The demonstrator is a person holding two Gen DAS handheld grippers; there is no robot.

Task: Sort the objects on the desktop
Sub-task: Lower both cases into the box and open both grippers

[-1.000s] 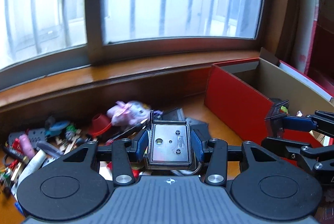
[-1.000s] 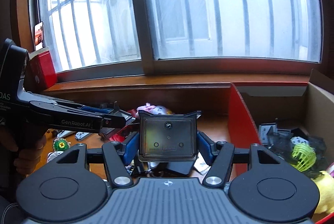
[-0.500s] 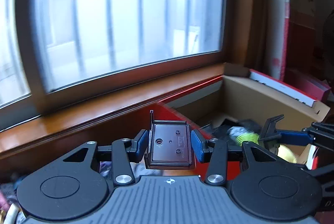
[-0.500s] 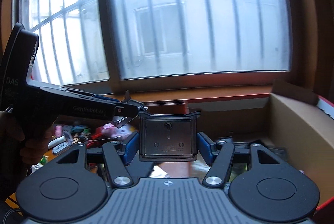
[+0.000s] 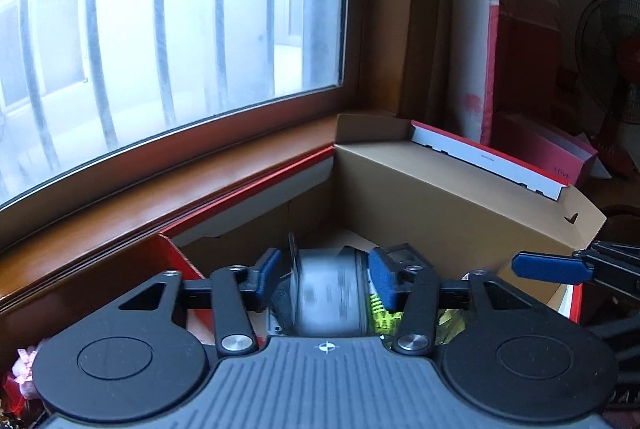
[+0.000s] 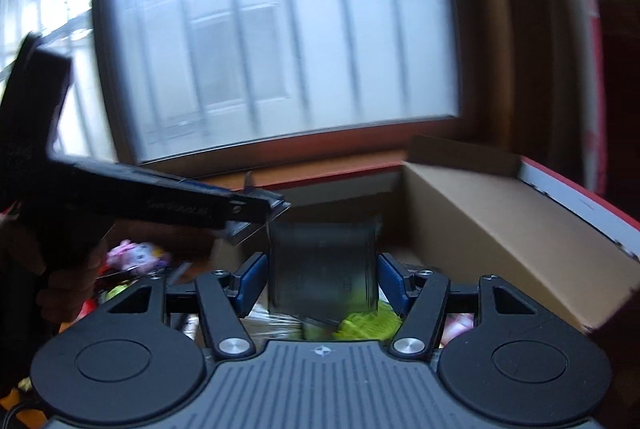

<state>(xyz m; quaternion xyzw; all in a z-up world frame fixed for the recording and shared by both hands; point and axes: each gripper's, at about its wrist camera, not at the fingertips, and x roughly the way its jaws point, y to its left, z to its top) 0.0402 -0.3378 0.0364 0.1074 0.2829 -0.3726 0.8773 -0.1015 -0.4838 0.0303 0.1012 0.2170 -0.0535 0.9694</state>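
My left gripper (image 5: 325, 279) hangs over the open cardboard box (image 5: 460, 189). A silvery metal plate (image 5: 330, 293) sits blurred between its blue pads with a thin gap on each side, loose from them. My right gripper (image 6: 322, 279) is also above the box (image 6: 500, 229). A dark plate (image 6: 322, 269) is smeared between its parted pads and looks loose too. In the right wrist view the left gripper (image 6: 264, 213) reaches in from the left, held by a hand (image 6: 60, 289). One blue finger (image 5: 552, 269) of the right gripper shows in the left wrist view.
The box has red outer walls (image 5: 176, 257) and holds a yellow-green toy (image 6: 368, 321) and other items. A pink toy (image 6: 136, 253) and clutter lie on the desk to the left. A wooden window sill (image 5: 160, 197) runs behind. A fan (image 5: 612, 49) stands at the far right.
Both grippers swung right from the desk clutter to above the box. Their pads have parted slightly, and both plates, gripped firmly before, now sit lower and blurred.
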